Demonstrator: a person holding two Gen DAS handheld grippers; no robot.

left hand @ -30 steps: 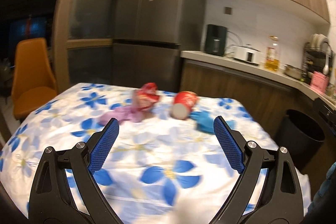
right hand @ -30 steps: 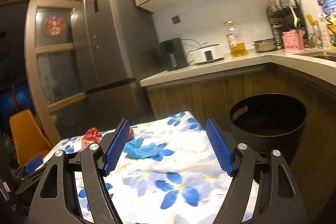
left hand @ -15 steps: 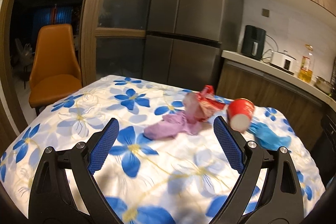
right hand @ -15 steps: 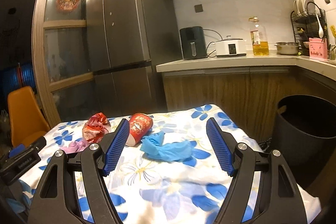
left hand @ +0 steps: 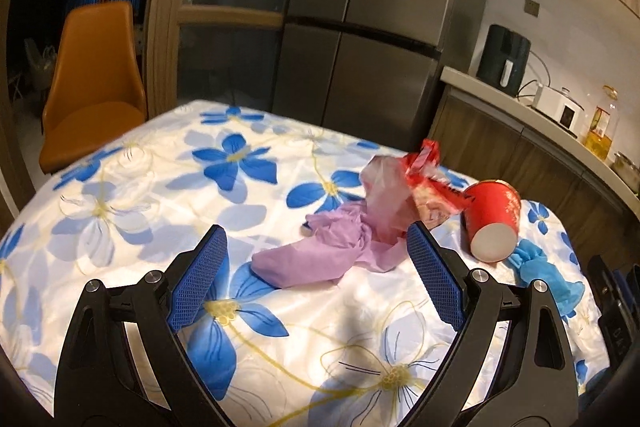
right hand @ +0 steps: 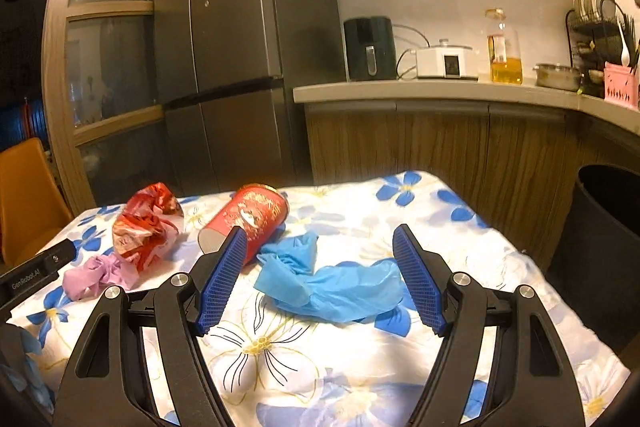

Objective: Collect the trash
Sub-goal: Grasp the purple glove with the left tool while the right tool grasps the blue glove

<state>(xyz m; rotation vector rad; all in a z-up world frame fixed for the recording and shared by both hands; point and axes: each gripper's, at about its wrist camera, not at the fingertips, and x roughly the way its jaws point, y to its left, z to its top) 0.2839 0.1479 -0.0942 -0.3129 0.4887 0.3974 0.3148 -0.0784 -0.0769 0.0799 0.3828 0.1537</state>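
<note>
Trash lies on a table with a white and blue flowered cloth (left hand: 132,195). My left gripper (left hand: 316,279) is open, low over the cloth, with a crumpled purple glove (left hand: 320,255) just beyond its tips. A red and white crumpled wrapper (left hand: 416,187) sits behind the glove. To the right, a red paper cup (left hand: 492,215) lies on its side. My right gripper (right hand: 320,279) is open, and a blue glove (right hand: 332,283) lies on the cloth between and just past its fingers. The cup (right hand: 248,215), wrapper (right hand: 144,223) and purple glove (right hand: 94,275) show to its left.
A black bin (right hand: 604,227) stands on the floor right of the table. A kitchen counter (right hand: 440,91) with appliances and an oil bottle runs behind. A dark fridge (right hand: 240,47) stands beyond the table, and an orange chair (left hand: 92,79) at its far left.
Both grippers have swung left and come down closer to the table. The purple glove now fills the left view's gap, the blue glove the right view's. Both stayed open.
</note>
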